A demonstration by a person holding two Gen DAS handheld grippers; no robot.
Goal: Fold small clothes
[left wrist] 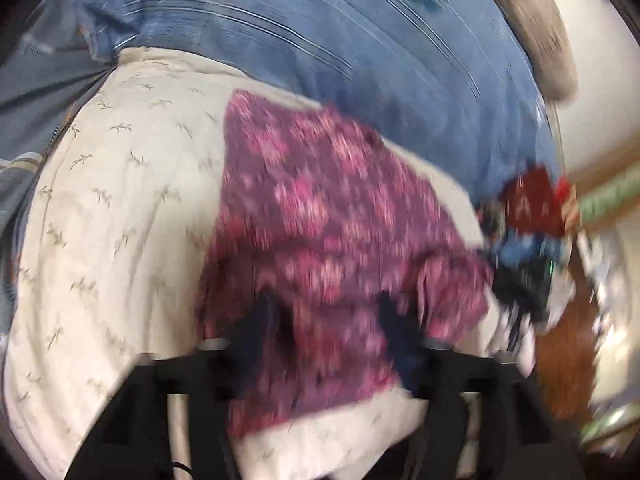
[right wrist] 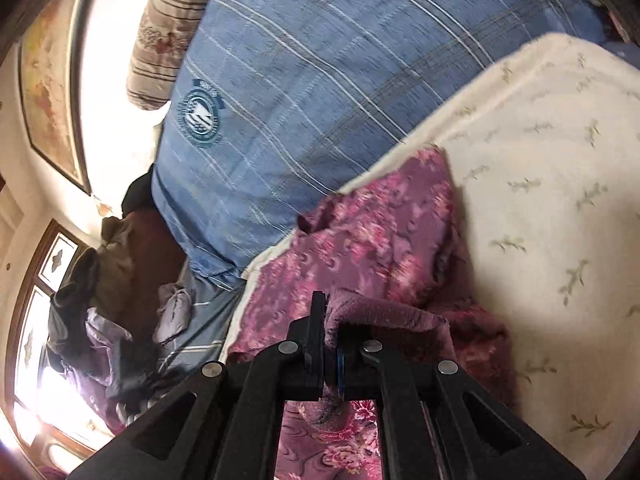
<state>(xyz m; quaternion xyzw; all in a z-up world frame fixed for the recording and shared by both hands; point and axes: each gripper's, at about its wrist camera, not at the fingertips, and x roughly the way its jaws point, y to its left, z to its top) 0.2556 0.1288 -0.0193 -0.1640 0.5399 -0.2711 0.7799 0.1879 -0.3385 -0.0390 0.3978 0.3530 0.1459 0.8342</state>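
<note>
A: Status on the fold?

B: Mid-fold, I'd say. Garment (left wrist: 320,208) (purple, pink floral) lies on the cream blanket (left wrist: 112,200), just below the blue pillow (left wrist: 340,40). Right tongs (right wrist: 326,320) are clamped on a fleecy edge of the garment, lifted a bit off the rest. Left tongs (left wrist: 324,320) stand spread above the garment's near part, no pinch that I can see. That view is badly smeared though.

A: Next move?

B: Likely carry the held edge over the body of the garment and lay it flat, then let go. Left needs a fresh hold on an edge or a corner to keep the cloth from dragging.

A: Room?

B: Plenty of bare blanket on the side of the garment away from the clutter (right wrist: 104,300). Pillow touches or nearly touches the garment's far edge, so no slack that way. Clutter sits off the garment's other side, past the blanket's edge; keep the fold away from there.

A: Risk?

B: Fleece bunches under the fold. Keep it taut.
</note>
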